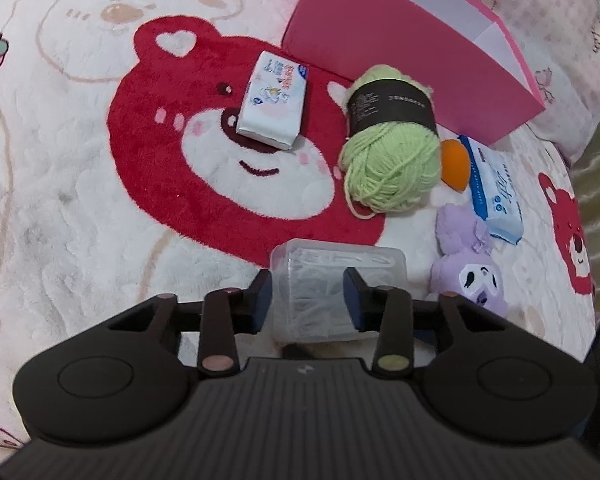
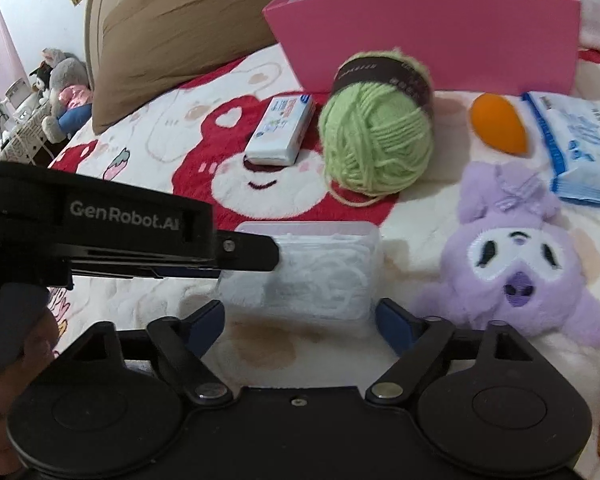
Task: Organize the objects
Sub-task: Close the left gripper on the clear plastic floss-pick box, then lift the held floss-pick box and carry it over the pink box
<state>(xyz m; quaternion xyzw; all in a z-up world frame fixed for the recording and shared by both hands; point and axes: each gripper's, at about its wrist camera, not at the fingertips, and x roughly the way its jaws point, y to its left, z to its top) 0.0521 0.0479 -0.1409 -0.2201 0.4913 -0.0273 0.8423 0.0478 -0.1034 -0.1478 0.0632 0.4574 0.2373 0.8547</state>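
A brown pillow point(image 2: 172, 28) lies on the bear-print blanket point(image 2: 228, 152); stuffed toys point(image 2: 66, 92) sit beyond the bed.

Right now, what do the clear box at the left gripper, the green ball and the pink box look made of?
Clear box: looks like thin translucent plastic, slightly frosted; white contents show through its walls.
Green ball: yarn, wool or acrylic unclear; matte wound strands, a loose tail, dark paper-like band.
Pink box: probably cardboard, smooth matte pink outside, pale inside; thin flat walls with crisp folded corners.
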